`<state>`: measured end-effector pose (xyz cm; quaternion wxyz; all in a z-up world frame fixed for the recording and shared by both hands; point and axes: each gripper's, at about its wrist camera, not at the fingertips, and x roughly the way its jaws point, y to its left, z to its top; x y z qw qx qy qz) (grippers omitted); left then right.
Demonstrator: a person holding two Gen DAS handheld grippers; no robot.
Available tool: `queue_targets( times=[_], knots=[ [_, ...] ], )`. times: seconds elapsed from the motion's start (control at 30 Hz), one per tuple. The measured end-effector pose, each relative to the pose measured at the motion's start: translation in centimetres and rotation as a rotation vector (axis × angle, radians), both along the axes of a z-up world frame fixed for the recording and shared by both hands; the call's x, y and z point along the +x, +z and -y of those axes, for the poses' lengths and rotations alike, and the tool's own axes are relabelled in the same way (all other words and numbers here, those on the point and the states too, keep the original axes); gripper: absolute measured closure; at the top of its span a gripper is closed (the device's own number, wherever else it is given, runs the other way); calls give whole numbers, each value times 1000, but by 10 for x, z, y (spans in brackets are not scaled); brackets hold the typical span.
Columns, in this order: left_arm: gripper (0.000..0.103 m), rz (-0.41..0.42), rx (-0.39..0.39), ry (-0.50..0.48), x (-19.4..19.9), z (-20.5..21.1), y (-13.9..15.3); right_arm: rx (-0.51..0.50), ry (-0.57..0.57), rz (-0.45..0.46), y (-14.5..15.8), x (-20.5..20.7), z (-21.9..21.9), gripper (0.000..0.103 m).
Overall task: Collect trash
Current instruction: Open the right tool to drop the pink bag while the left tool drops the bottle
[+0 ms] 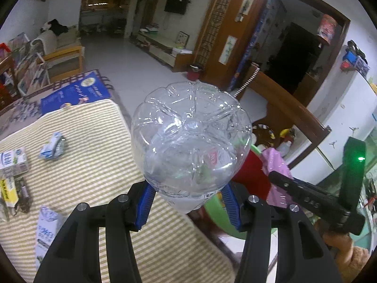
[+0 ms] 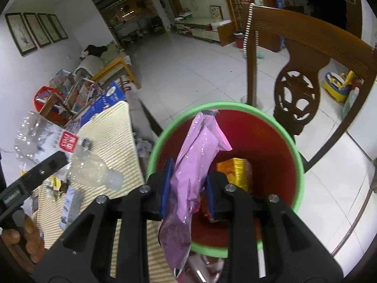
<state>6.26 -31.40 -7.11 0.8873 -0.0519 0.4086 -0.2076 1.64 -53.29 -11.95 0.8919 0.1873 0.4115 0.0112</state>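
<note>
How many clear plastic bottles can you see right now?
1. The clear plastic bottle is clamped in the left gripper, carried beside the striped table toward the bin. Table clutter could hide others.

A table draped in a cream-and-olive striped cloth [image 1: 94,165] carries the litter. At its nine o'clock edge stand a white drink carton [image 1: 13,162] and yellow-labelled wrappers [image 1: 9,192]; a crumpled blue-white carton [image 1: 53,146] lies toward ten o'clock, a flattened white box [image 1: 47,226] at seven.
</note>
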Motion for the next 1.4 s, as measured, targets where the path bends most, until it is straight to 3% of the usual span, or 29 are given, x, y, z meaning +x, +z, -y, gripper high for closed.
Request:
queue_targets(
  times=[0.2, 0.23, 0.27, 0.33, 0.77, 1.0, 1.13, 1.4],
  knots=[
    [53, 12, -1, -80, -3, 35, 1, -1, -27, -16, -10, 0, 15, 75],
    [53, 12, -1, -91, -3, 39, 1, -2, -36, -21, -13, 0, 18, 66],
    [53, 12, -3, -101, -2, 44, 1, -5, -50, -27, -15, 0, 22, 49],
    [53, 2, -13, -129, 1, 55, -1, -3, -97, -26, -16, -3, 32, 34],
    [53, -47, 13, -301, 20, 124, -24, 5, -233, -31, -14, -35, 79, 32],
    [51, -77, 46, -330, 24, 139, -37, 15, -262, -39, -16, -42, 84, 32],
    [37, -63, 47, -305, 23, 133, -36, 14, -244, -37, -15, -40, 75, 32],
    [32, -27, 68, -216, 18, 84, -31, 6, -170, -17, -7, -25, 42, 31]
  ],
)
